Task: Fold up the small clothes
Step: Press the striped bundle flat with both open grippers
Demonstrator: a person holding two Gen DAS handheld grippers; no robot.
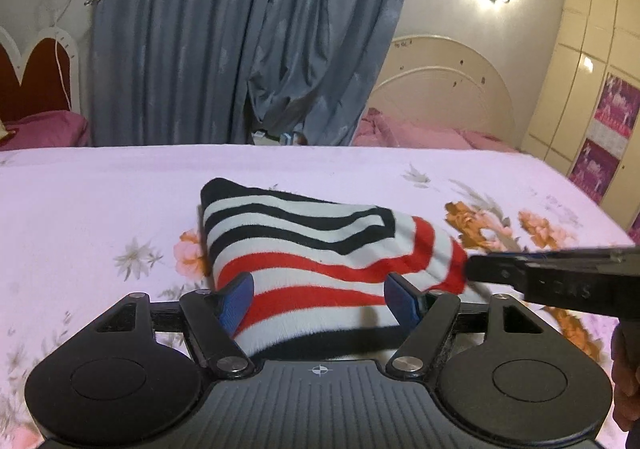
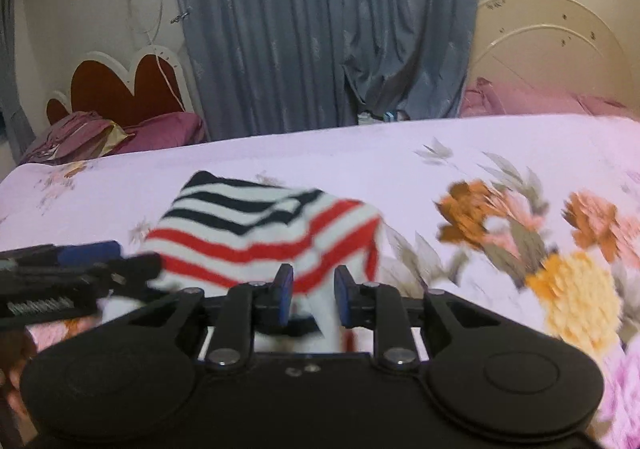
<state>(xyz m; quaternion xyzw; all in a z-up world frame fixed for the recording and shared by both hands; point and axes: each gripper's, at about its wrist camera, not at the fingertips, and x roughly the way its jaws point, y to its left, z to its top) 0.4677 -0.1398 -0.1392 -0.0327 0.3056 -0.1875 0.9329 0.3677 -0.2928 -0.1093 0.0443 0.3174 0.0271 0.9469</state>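
Observation:
A small striped garment (image 1: 304, 245), white with black stripes at the far end and red stripes nearer, lies folded on the flowered bedsheet (image 1: 100, 201), its near edge raised. My left gripper (image 1: 320, 289) holds that near edge, jaws wide, and the cloth fills the gap between its blue pads (image 1: 236, 301). My right gripper (image 1: 472, 269) comes in from the right and pinches the red-striped corner. In the right wrist view, the right gripper (image 2: 314, 285) is narrowly shut on a fold of the garment (image 2: 260, 233). The left gripper (image 2: 132, 261) shows at the left edge, blurred.
The bed's far edge (image 1: 280, 147) runs in front of a blue-grey curtain (image 1: 248, 33). Another bed with pink bedding (image 1: 420, 133) and a cream headboard stands at the right. A red heart-shaped headboard (image 2: 124, 89) with purple pillows is at the left. A hand (image 1: 624, 381) shows at the right edge.

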